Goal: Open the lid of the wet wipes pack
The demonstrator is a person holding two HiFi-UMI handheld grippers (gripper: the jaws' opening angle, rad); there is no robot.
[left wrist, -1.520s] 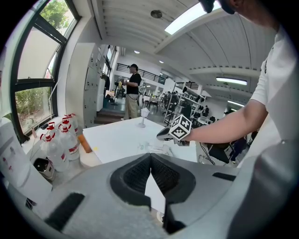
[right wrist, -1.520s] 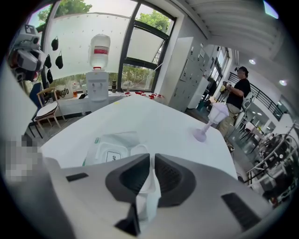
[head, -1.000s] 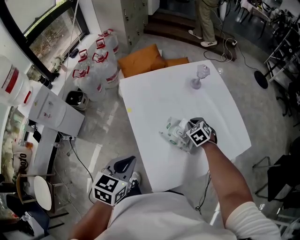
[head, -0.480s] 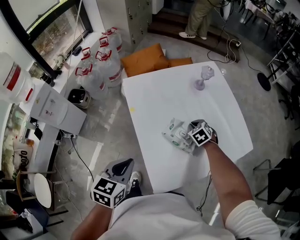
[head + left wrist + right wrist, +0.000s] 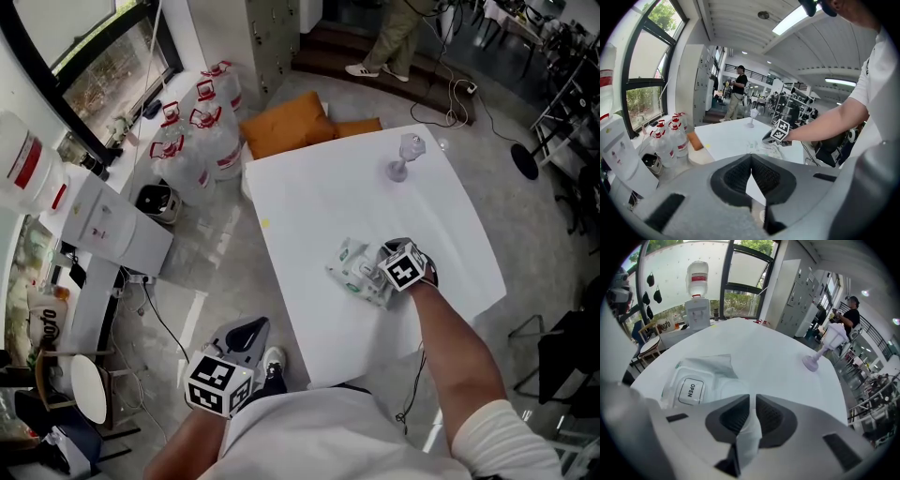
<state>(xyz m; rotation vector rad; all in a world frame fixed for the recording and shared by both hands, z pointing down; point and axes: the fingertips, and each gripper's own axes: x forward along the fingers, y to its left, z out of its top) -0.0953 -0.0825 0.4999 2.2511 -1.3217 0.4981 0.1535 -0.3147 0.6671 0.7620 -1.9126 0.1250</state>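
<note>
The wet wipes pack (image 5: 354, 267) lies near the front right of the white table (image 5: 319, 197). In the right gripper view the pack (image 5: 701, 376) shows its flat lid with the OPEN label (image 5: 691, 391), lying closed. My right gripper (image 5: 380, 274) (image 5: 753, 401) points down at the pack's near end. Its jaws are opening, with a white fold of the pack's film still pinched between the pads. My left gripper (image 5: 246, 330) (image 5: 751, 157) hangs off the table's front left, over the floor. Its jaws meet at the tips with nothing between them.
A stemmed glass (image 5: 401, 155) (image 5: 820, 352) stands at the table's far right. Left of the table are water bottles (image 5: 192, 131), an orange cushion (image 5: 286, 120) and a white water dispenser (image 5: 112, 225). A person (image 5: 389, 37) walks beyond the table.
</note>
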